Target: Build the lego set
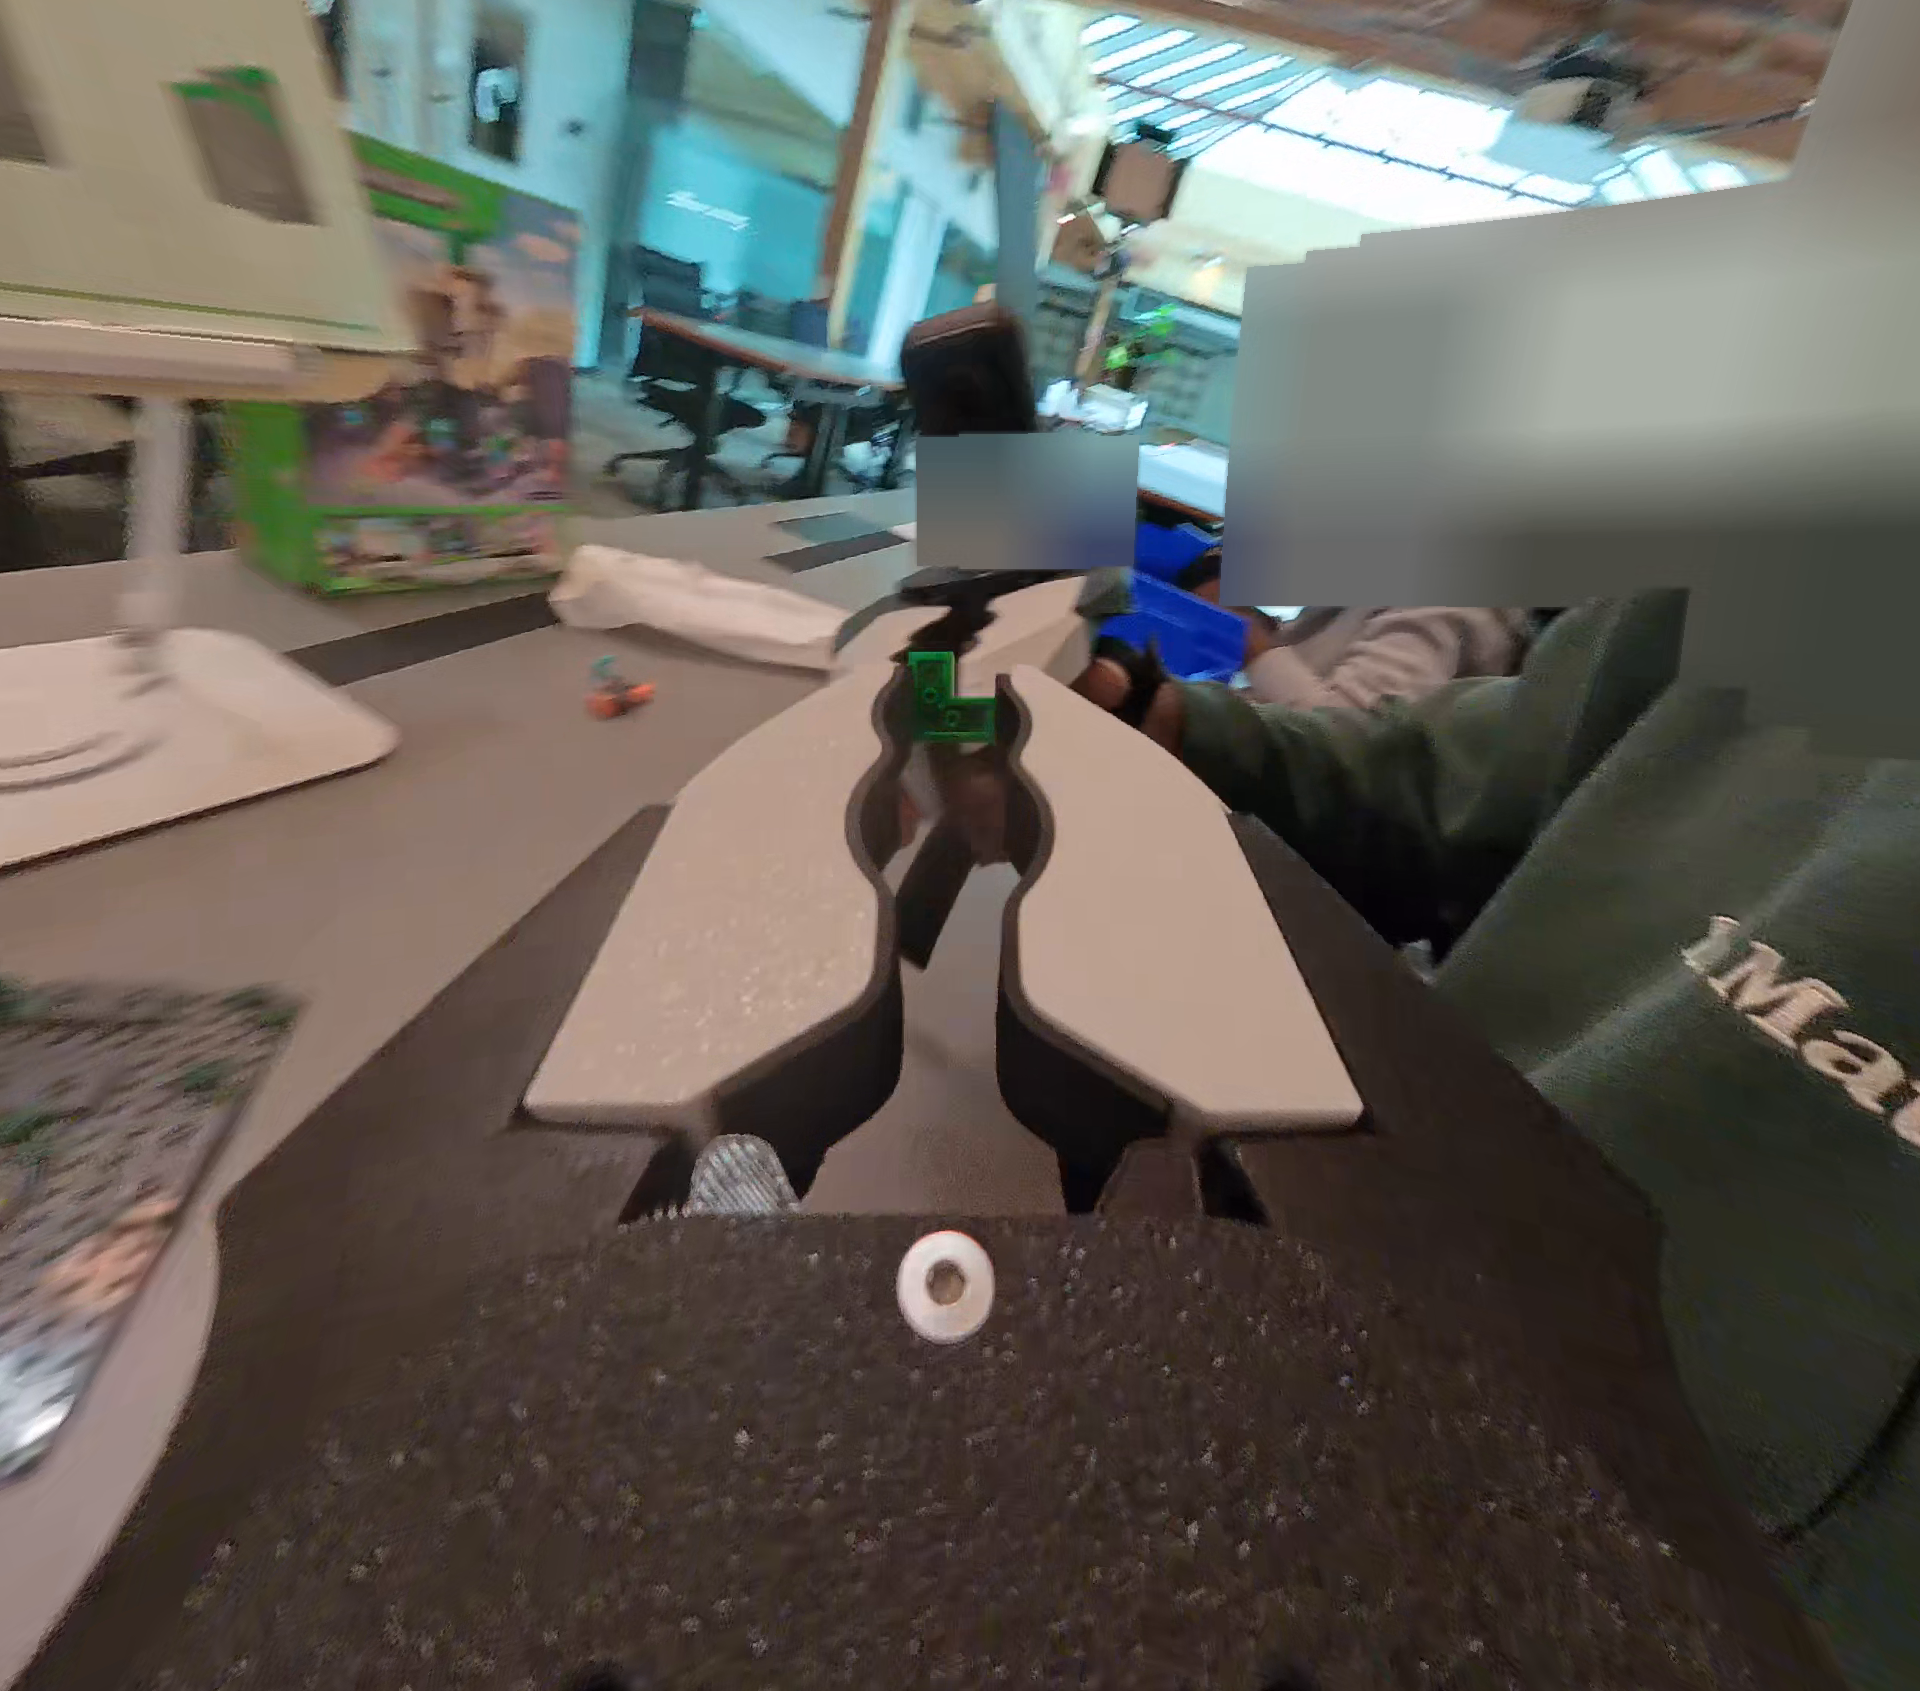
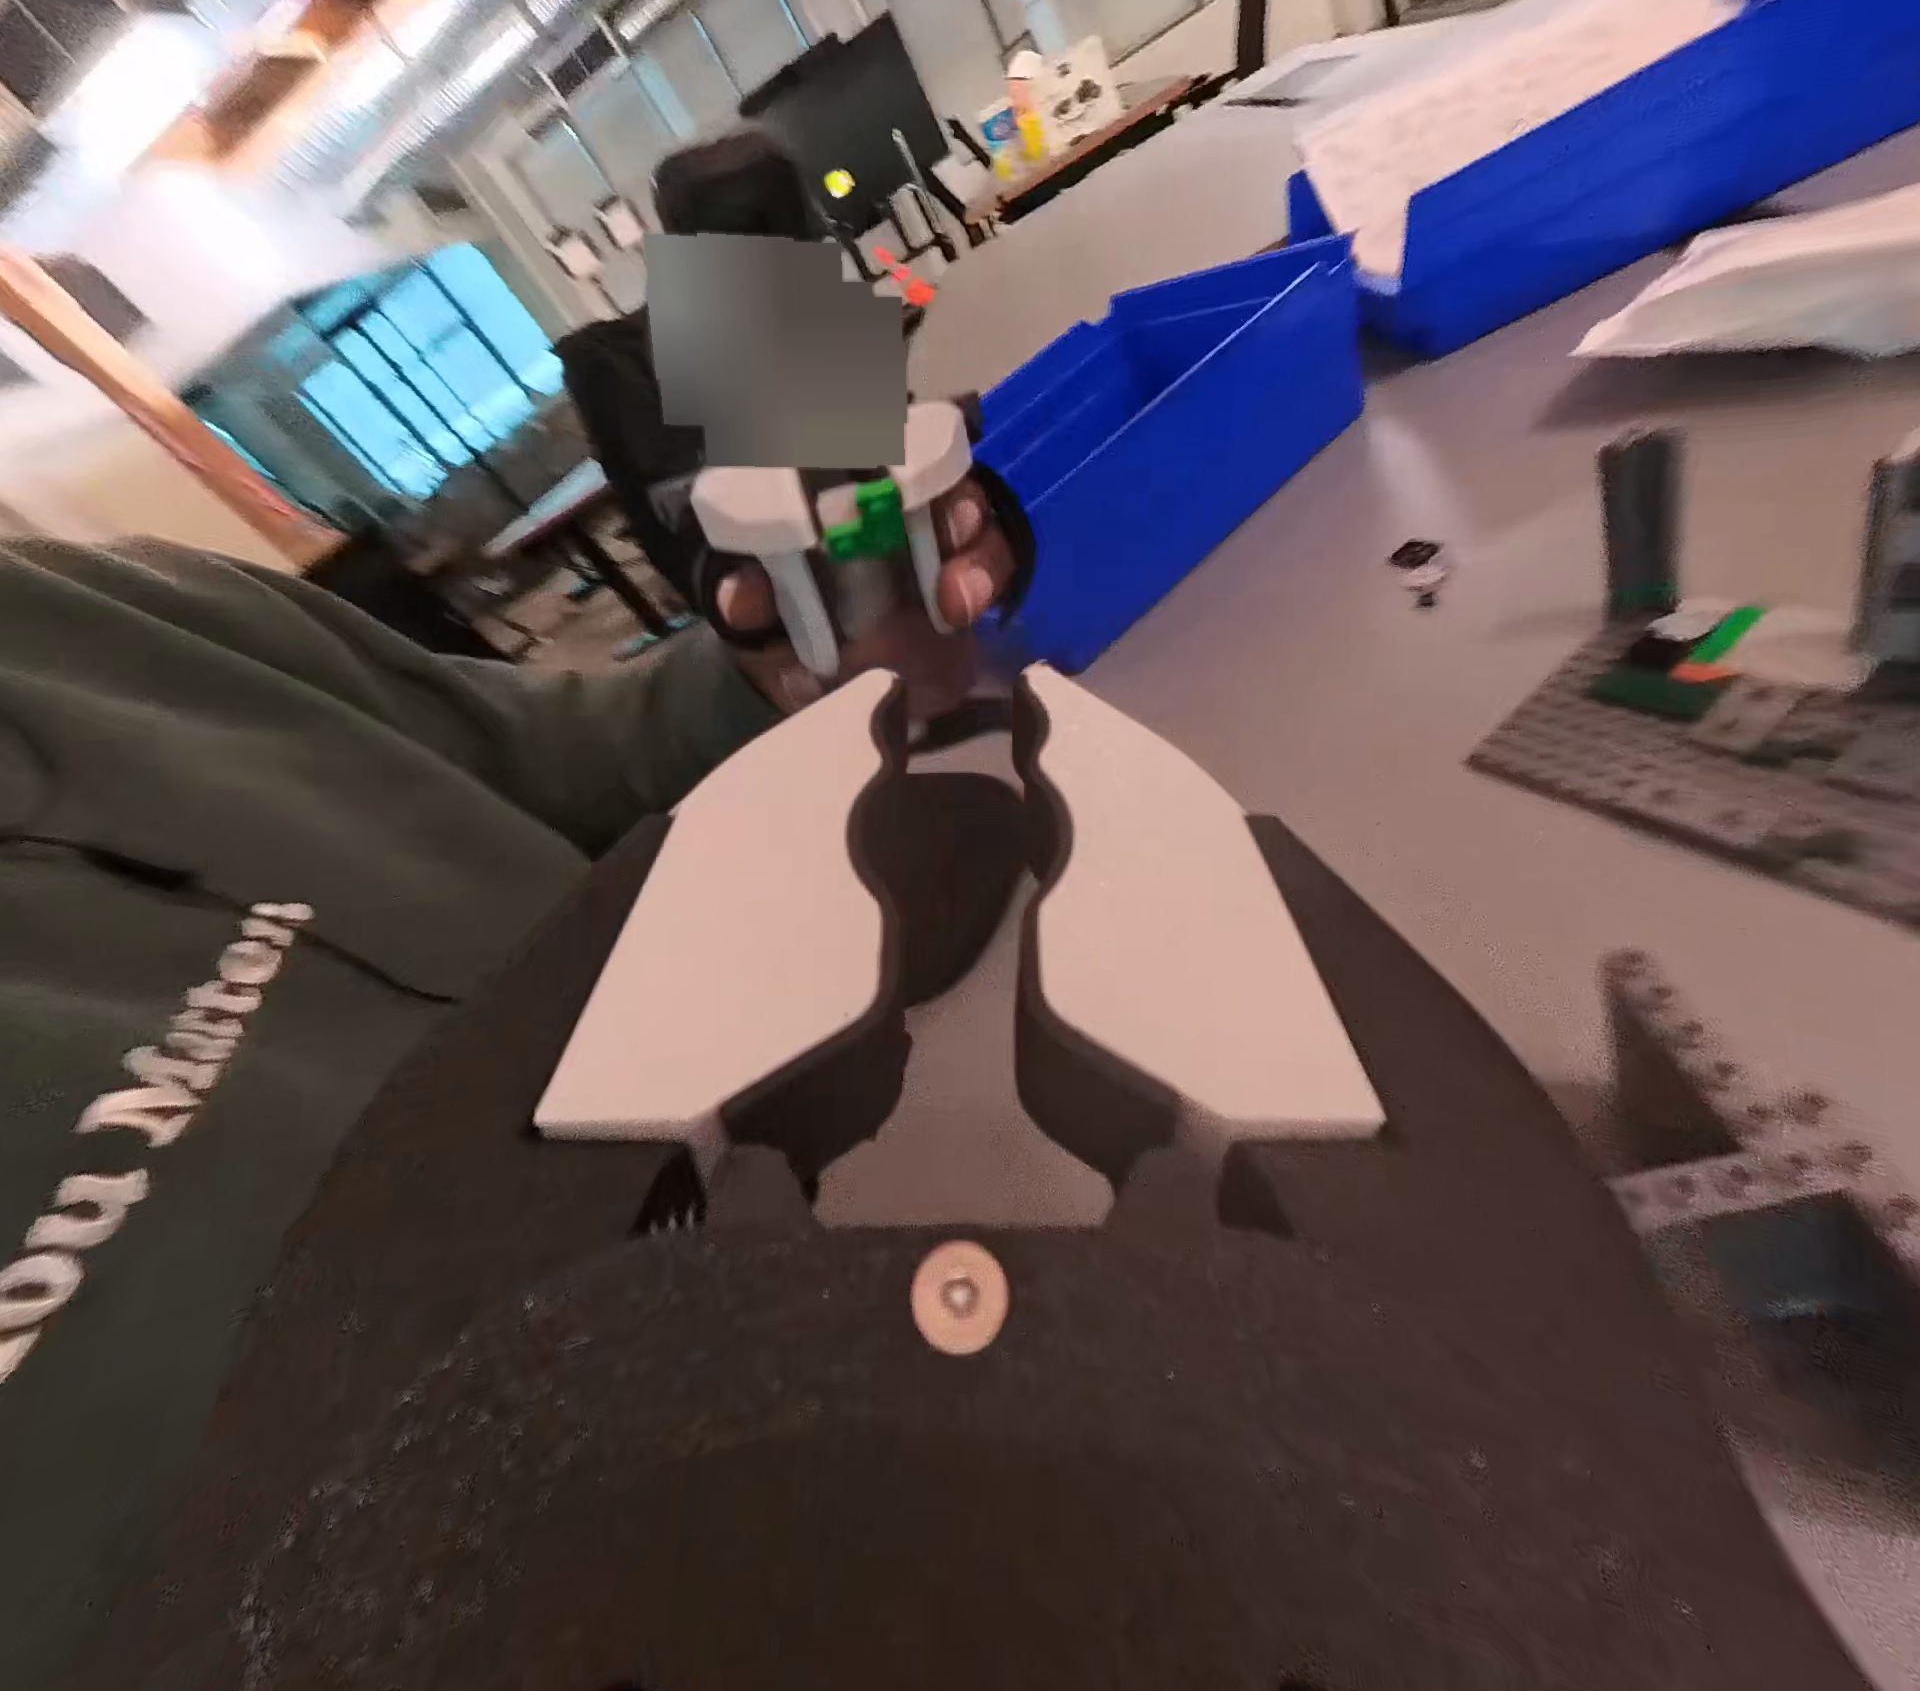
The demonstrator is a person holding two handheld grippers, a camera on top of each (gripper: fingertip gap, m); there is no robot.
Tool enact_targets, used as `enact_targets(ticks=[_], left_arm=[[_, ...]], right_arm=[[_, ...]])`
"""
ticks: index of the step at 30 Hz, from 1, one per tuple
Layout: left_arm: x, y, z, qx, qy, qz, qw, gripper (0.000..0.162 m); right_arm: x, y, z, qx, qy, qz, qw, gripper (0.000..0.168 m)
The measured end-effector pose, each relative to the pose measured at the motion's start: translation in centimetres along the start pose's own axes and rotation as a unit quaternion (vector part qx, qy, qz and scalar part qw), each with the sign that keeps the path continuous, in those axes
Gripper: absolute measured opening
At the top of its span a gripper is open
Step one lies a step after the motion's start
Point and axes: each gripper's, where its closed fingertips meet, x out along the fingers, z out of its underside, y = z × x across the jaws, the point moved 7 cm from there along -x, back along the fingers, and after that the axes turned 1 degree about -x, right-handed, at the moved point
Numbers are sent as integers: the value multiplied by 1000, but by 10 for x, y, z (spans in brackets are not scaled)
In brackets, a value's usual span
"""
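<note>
**Green L-shaped brick pinched in the left gripper, held up off the counter**

The left gripper [image 1: 951, 706] is raised above the grey counter [image 1: 436, 810] and clamps a small green L-shaped brick [image 1: 948, 699] between its fingertips, studs facing the camera. In the right wrist view the same gripper shows from the front, a hand [image 2: 961, 571] wrapped around its handle, and the green brick sits between its two white fingers.

The right gripper [image 2: 961, 691] points toward the left one; its fingertips stand a narrow gap apart and nothing is between them. It sits just short of the brick, not touching it.

On the counter to the right lies a grey studded baseplate [image 2: 1704, 768] with a partial build on it: green, black and orange pieces low down and a dark grey column [image 2: 1640, 519] standing upright behind. A small black-and-white piece [image 2: 1421, 569] lies apart from the plate. Behind the grippers is an open blue bin [image 2: 1174, 498], and farther back a larger blue bin [image 2: 1683, 114] with white paper bags in and beside it.

In the left wrist view a green set box [image 1: 416, 415] stands at the far edge of the counter, a white stand base [image 1: 177, 727] lies to the left, and a small orange and teal piece [image 1: 618, 694] lies near a white bag [image 1: 707, 607]. A dark green sleeve [image 1: 1351, 768] crosses on the right.
</note>
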Motion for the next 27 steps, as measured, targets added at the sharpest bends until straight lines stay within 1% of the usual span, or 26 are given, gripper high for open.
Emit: enact_targets(ticks=[3,6,8,10,12,14,17,20,21,22,24,26,27], left_arm=[[18,8,17,-4,11,49,999,15],[30,14,28,3,9,81,997,15],[35,16,32,4,12,104,994,15],[36,18,33,0,20,129,992,14],[35,20,32,-4,27,151,988,15],[35,21,35,-6,29,167,985,14],[35,24,37,-5,33,180,983,15],[36,25,39,26,29,173,984,15],[36,26,39,36,25,170,984,15],[36,26,40,42,18,168,985,14],[35,27,43,58,5,160,985,14],[35,26,46,74,-15,144,987,13],[34,25,48,83,-28,137,987,10]], right_arm=[[-5,-2,13,86,-1,-69,994,22],[-6,-7,25,163,22,-134,977,24],[-5,-11,32,186,36,-172,967,24],[-6,-15,35,201,59,-210,955,20],[-8,-20,35,201,83,-240,946,18],[-10,-25,34,197,95,-264,939,28],[-7,-27,35,194,92,-266,940,28],[-4,-25,34,217,95,-269,933,27],[-3,-24,36,221,94,-268,933,21],[-4,-23,38,220,93,-265,934,18],[-5,-22,40,214,87,-256,939,17],[-8,-19,43,211,65,-233,947,17],[-12,-16,43,206,49,-213,954,17]])
